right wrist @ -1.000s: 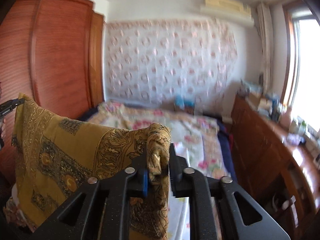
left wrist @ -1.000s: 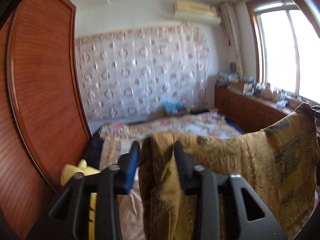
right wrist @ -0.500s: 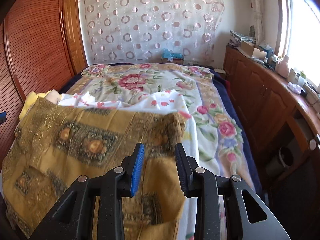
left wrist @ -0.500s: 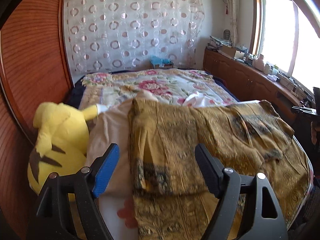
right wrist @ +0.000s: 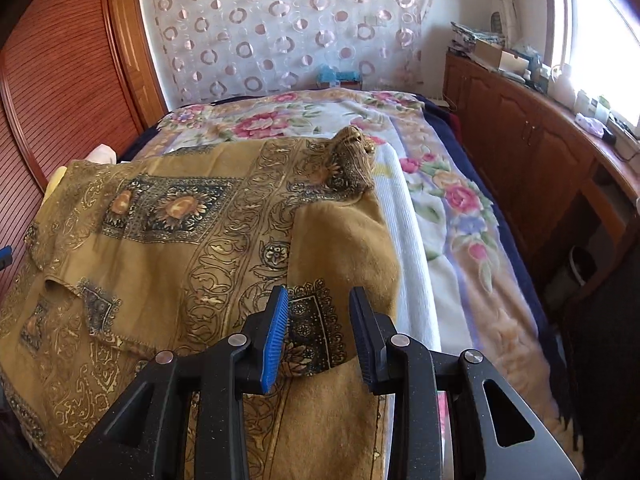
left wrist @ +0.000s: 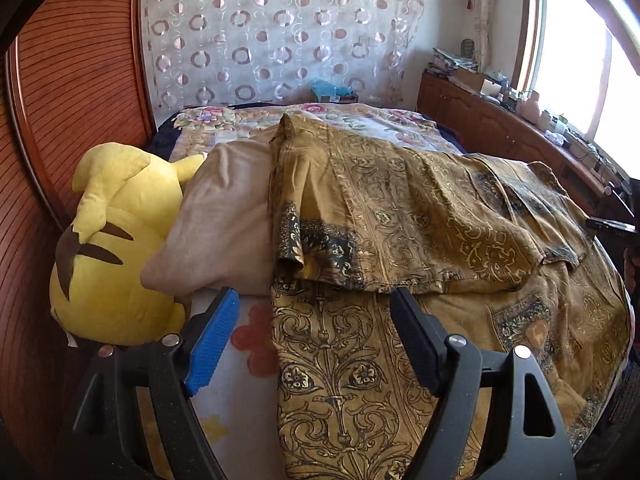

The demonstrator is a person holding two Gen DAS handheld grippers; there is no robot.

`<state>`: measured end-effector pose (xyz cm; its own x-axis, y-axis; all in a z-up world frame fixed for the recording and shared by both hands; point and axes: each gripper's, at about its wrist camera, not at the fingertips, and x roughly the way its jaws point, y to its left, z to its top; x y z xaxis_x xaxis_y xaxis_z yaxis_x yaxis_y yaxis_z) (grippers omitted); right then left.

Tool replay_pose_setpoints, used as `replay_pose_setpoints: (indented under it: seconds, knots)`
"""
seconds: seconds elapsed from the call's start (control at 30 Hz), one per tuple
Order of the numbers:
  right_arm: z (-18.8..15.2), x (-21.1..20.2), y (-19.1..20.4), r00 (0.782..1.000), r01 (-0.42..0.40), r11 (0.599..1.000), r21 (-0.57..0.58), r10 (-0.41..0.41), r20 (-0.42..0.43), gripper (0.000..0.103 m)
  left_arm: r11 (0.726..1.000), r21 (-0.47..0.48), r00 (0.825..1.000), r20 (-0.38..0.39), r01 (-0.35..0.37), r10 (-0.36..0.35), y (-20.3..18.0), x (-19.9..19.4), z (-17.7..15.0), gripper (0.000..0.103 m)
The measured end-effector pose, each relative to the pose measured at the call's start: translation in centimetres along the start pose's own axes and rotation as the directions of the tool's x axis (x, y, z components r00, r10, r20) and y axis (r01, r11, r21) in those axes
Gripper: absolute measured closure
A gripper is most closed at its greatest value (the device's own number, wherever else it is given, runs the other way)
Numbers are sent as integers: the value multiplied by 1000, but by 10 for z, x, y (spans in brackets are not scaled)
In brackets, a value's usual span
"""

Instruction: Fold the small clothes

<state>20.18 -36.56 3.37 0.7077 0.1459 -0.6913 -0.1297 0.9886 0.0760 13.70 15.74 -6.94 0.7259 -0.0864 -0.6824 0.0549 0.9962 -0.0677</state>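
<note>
A mustard-yellow garment with dark ornate print point(left wrist: 400, 208) lies spread across the bed, its upper layer folded over the lower one. My left gripper point(left wrist: 314, 296) hovers open and wide over the garment's left edge, nothing pressed between its pads. In the right wrist view the same garment point(right wrist: 160, 240) stretches leftward, one bunched corner point(right wrist: 352, 152) sticking up. My right gripper point(right wrist: 319, 292) stands open with a narrow gap just above the garment's right part; the cloth lies under the fingers, not pinched.
A yellow plush toy point(left wrist: 116, 240) and a beige cloth point(left wrist: 228, 216) lie left of the garment beside the wooden wardrobe point(left wrist: 60, 100). A floral bedspread point(right wrist: 460, 200) and a white ribbed cloth point(right wrist: 404, 240) lie to the right. A cluttered wooden cabinet point(right wrist: 540, 140) runs under the window.
Both grippers came down from holding the garment up in the air. They let go and their jaws parted; the garment now lies on the bed.
</note>
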Motion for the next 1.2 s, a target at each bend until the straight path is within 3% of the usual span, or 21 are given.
replay_pose_setpoints:
  seconds: [0.27, 0.5, 0.67, 0.77, 0.93, 1.07, 1.2]
  knots:
    - [-4, 12, 4, 1000, 22, 999, -43, -23, -18, 70, 1000, 20, 1000, -21, -13, 13, 0, 13, -4, 25]
    - [-1, 14, 3, 1000, 19, 999, -39, -19, -16, 70, 1000, 15, 1000, 10, -26, 26, 6, 26, 15, 26]
    - [-7, 18, 6, 1000, 26, 999, -47, -27, -14, 70, 999, -4, 999, -9, -33, 33, 12, 40, 26, 53]
    - [-7, 18, 6, 1000, 28, 998, -48, -28, -14, 70, 998, -4, 998, -21, -56, 56, 12, 46, 28, 59]
    - [-8, 17, 6, 999, 31, 998, -52, -31, -14, 70, 998, -6, 997, -46, -62, 62, 13, 56, 29, 60]
    - [-8, 16, 5, 999, 31, 998, -54, -32, -14, 70, 997, 13, 995, -63, -76, 77, 11, 60, 32, 93]
    - [-8, 15, 5, 999, 37, 998, -58, -38, -13, 70, 997, 42, 998, -8, -58, 58, 0, 45, 34, 99]
